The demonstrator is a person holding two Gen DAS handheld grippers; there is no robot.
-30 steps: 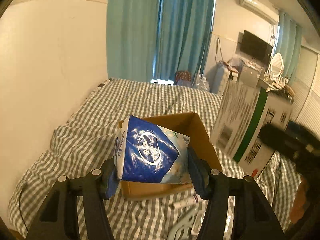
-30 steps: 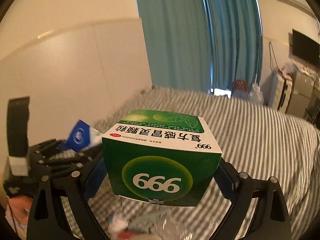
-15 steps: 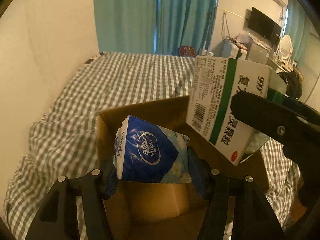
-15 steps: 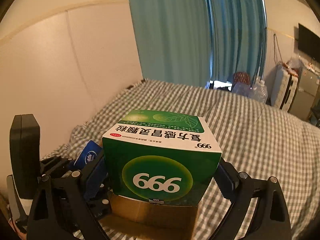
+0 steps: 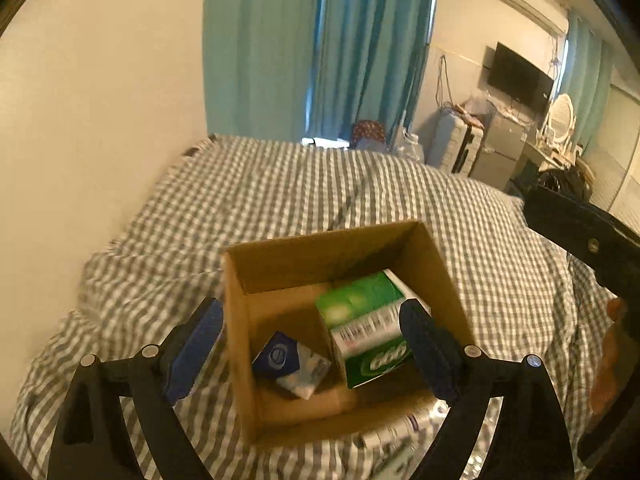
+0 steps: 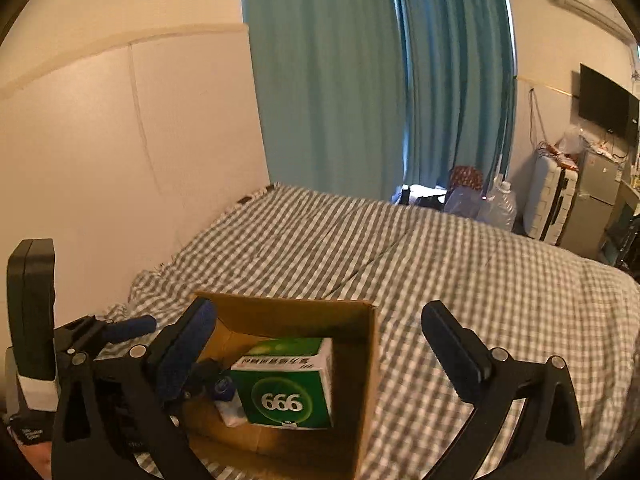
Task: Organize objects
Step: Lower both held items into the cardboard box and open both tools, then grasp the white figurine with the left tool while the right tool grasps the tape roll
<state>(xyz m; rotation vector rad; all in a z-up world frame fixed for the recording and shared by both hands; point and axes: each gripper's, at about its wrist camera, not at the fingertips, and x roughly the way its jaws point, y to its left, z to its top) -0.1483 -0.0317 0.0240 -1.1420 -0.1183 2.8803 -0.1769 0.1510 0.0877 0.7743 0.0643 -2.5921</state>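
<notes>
A bedroom with teal curtains, a gingham-covered bed point(image 5: 304, 200): from my left wrist, the cardboard box point(image 5: 436, 256) sits on the bedding, already holding the blue tissue pack point(image 5: 290, 364) beside the green 999 medicine box point(image 5: 366, 328). My left gripper point(image 5: 312, 350) hangs wide open and empty above it.

From my right wrist, the medicine box point(image 6: 288, 388) stands inside the carton point(image 6: 366, 364); my right gripper point(image 6: 326, 350) is spread wide, holding nothing. Both items look delivered; blurred items near the box may remain.
</notes>
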